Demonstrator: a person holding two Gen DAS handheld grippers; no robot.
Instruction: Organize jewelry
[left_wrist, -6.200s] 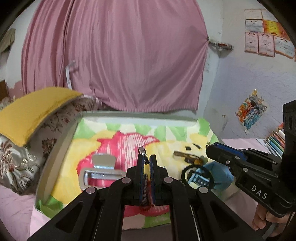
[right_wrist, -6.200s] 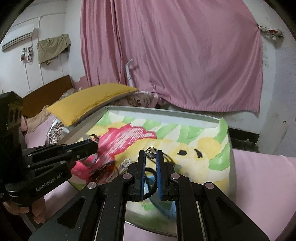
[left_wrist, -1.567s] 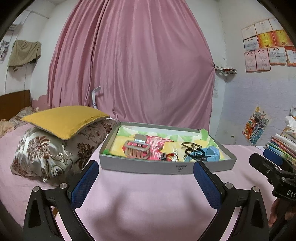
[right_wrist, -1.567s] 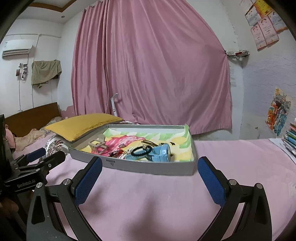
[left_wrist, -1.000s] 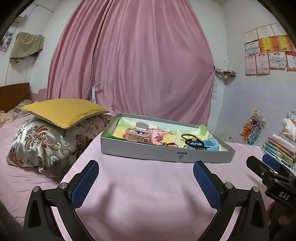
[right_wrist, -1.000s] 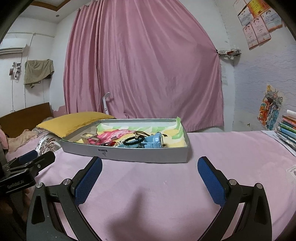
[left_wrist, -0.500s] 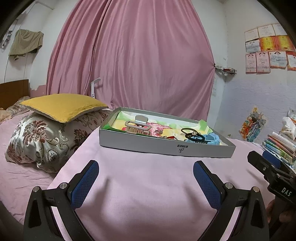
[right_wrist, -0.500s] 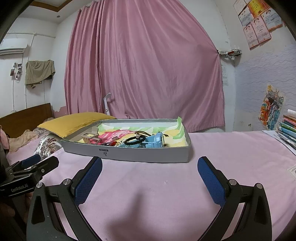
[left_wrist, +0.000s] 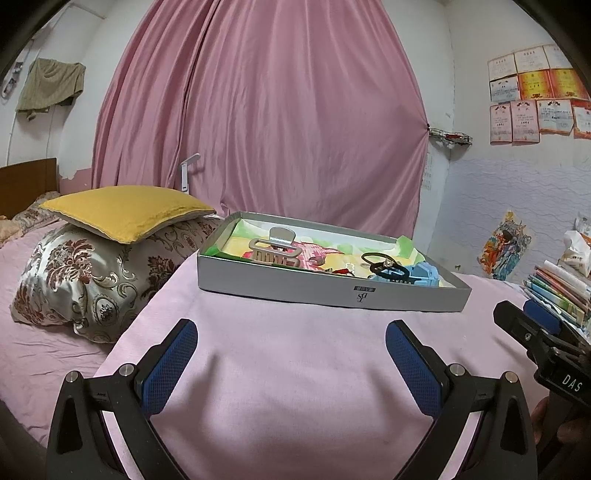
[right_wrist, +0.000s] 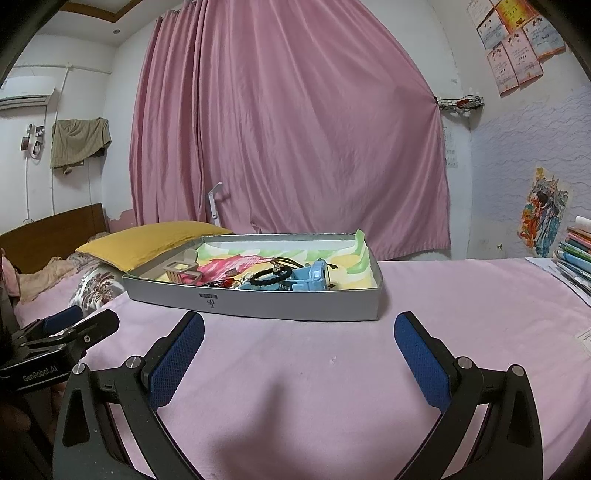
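A grey shallow box (left_wrist: 332, 291) (right_wrist: 258, 304) lined with a colourful cloth lies on the pink bed cover. In it are a beige hair claw (left_wrist: 275, 251) (right_wrist: 181, 271), a black hair tie (left_wrist: 388, 271) (right_wrist: 271, 277), a blue clip (left_wrist: 424, 275) (right_wrist: 306, 278) and small red and silver pieces (left_wrist: 341, 270). My left gripper (left_wrist: 291, 358) is open and empty, low over the cover, well short of the box. My right gripper (right_wrist: 299, 354) is open and empty, also short of the box. Each gripper shows at the edge of the other's view.
A yellow cushion (left_wrist: 125, 212) on a patterned pillow (left_wrist: 85, 280) lies left of the box. A stack of books (left_wrist: 557, 288) is at the right edge. A pink curtain (left_wrist: 258, 110) hangs behind. The pink cover (right_wrist: 295, 369) spreads in front of the box.
6.2 s ago both grippers were shut on small jewelry over the box. Now both are open, empty and pulled back from it. Over the last second they hardly moved.
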